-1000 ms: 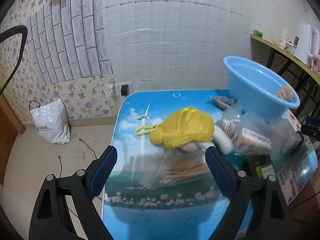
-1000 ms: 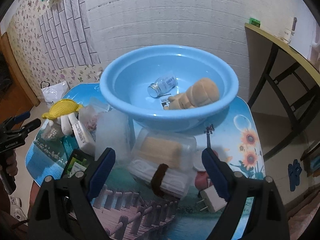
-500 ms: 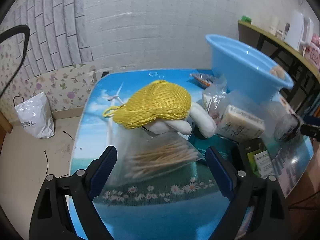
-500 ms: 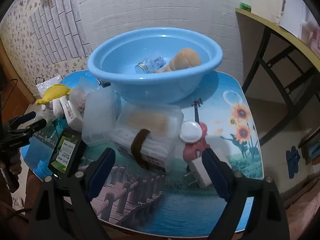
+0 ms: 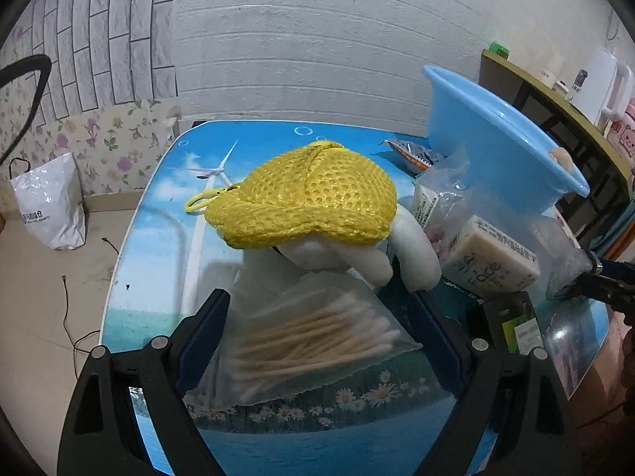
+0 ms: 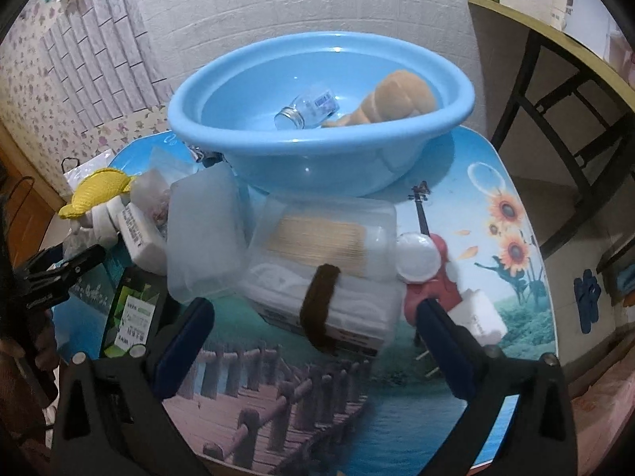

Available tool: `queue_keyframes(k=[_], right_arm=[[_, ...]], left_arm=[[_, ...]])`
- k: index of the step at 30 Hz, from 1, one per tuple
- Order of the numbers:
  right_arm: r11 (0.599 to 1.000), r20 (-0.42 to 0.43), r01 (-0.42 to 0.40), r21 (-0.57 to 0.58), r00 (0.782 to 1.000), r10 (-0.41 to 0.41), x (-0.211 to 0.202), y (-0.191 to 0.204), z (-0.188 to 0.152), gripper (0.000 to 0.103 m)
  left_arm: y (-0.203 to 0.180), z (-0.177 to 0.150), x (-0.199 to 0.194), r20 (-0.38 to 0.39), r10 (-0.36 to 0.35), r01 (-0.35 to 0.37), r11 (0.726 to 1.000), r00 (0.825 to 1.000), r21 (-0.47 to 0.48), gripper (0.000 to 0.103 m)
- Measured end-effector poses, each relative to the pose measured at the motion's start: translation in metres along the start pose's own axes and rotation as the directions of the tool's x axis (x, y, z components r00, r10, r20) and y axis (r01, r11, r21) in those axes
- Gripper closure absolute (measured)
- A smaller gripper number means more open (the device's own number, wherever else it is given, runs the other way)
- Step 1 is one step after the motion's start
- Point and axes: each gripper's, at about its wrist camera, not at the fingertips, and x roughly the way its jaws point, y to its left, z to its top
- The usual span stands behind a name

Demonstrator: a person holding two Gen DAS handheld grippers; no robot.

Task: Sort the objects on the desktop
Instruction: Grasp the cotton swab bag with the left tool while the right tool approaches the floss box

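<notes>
White brick wall backs my picture-print table [image 6: 496, 206]. Only my right view looks inside the one blue basin [image 6: 278, 154]: one bottle [image 6: 305, 111]. My left gripper [image 5: 321, 341] gapes around a clear bag of cotton swabs [image 5: 313, 341], not pressing; my right gripper [image 6: 313, 329], just widened, straddles a banded box [image 6: 329, 289].

1. A clear bag of cotton swabs [image 5: 313, 341] is laid flat on the table's near part, below a yellow mesh-capped white plush [image 5: 313, 202].
2. A wrapped soap bar [image 5: 490, 260] is leaned beside the plush.
3. A clear box of wooden sticks [image 6: 325, 238] is stacked on a tissue pack [image 6: 357, 309] banded in brown.
4. A blue basin [image 6: 317, 158] is set behind them; a small glass bottle [image 6: 307, 113] and a tan plush [image 6: 397, 99] are held inside.
</notes>
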Motion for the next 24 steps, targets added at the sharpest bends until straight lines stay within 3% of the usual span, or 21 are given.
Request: queue_keyframes(k=[2,5,8,11,19,21,22,24], right_arm=[[1.0,-0.005,0.02,0.02,1.0,-0.02,0.003,-0.001,0.001,0.0],[0.996,-0.018,0.067,0.052,0.998,-0.066,0.007,-0.004,0.003,0.0],[0.996,-0.002,0.06,0.069,0.998,-0.06,0.003,-0.005,0.005,0.001],[0.996,0.013,0.074,0.056,0.997,-0.075,0.0,-0.003,0.006,0.007],[0.996,-0.018,0.073,0.044,0.997,-0.072,0.009,0.0,0.005,0.007],[0.997,-0.023,0.065,0.039,0.998,-0.064,0.012,0.001,0.003,0.012],[0.997,-0.021,0.065,0.034,0.998,-0.065,0.012,0.001,0.003,0.019],[0.998,-0.013,0.055,0.033,0.998,-0.054,0.01,-0.002,0.004,0.019]], left_arm=[[-0.001,-0.001,-0.001,-0.001,0.014,-0.014,1.0,1.0,0.01,0.031],[0.001,-0.002,-0.003,0.003,0.018,-0.018,1.0,1.0,0.015,0.048],[0.006,-0.001,-0.005,0.002,0.001,-0.001,1.0,1.0,-0.011,0.055],[0.005,-0.002,-0.009,0.005,0.017,-0.017,1.0,1.0,-0.017,0.06],[0.007,0.005,-0.029,0.056,0.046,-0.045,0.999,0.997,-0.024,0.062],[0.005,0.008,-0.033,0.064,0.052,-0.051,0.998,0.997,-0.025,0.062],[0.003,0.009,-0.036,0.067,0.055,-0.054,0.998,0.996,-0.022,0.062],[-0.001,0.012,-0.041,0.072,0.057,-0.056,0.998,0.996,-0.014,0.062]])
